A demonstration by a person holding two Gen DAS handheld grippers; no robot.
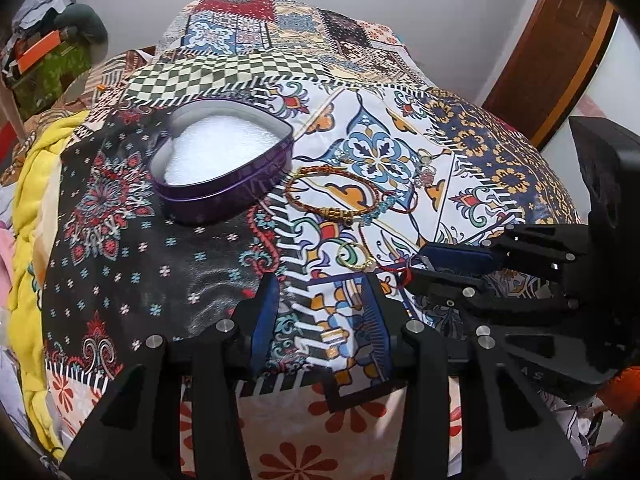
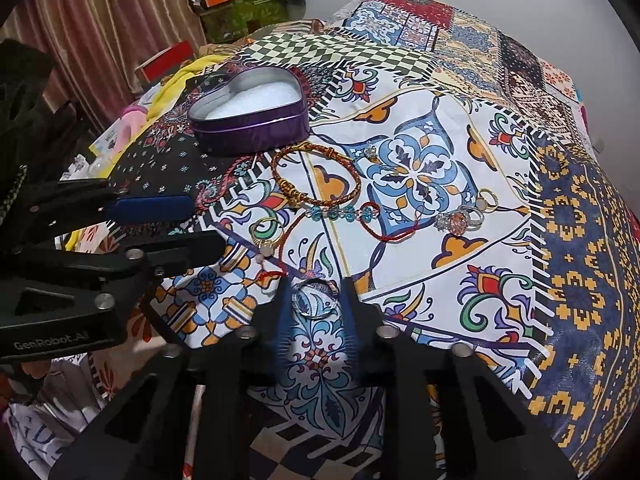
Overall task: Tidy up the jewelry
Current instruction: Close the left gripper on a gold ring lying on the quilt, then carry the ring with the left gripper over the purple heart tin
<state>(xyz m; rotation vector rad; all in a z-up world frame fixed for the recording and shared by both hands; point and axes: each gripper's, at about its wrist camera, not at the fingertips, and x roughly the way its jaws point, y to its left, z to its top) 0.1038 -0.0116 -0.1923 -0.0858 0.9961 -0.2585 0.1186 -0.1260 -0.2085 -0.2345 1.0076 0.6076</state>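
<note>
A purple heart-shaped tin [image 1: 224, 152] [image 2: 248, 108] with white foam inside stands open on the patterned cloth [image 1: 120, 240]. Just right of it lie a red-and-gold braided bracelet [image 1: 338, 216] [image 2: 298, 196], a blue-bead bracelet on red cord [image 2: 340, 212], a gold ring [image 1: 354, 256] [image 2: 266, 228] and a cluster of stone rings [image 2: 460, 218]. My right gripper [image 2: 316, 300] [image 1: 424, 268] has a silver ring [image 2: 314, 298] pinched between its fingers, low over the cloth. To its left, my left gripper [image 1: 320, 292] [image 2: 192, 224] stands open and holds nothing.
A yellow blanket [image 1: 28, 200] bunches at the cloth's left edge. Behind it sit a green box and clutter [image 1: 48, 68] against the wall. A wooden door frame [image 1: 552, 60] rises at the right, and a striped curtain [image 2: 100, 20] hangs at the far left.
</note>
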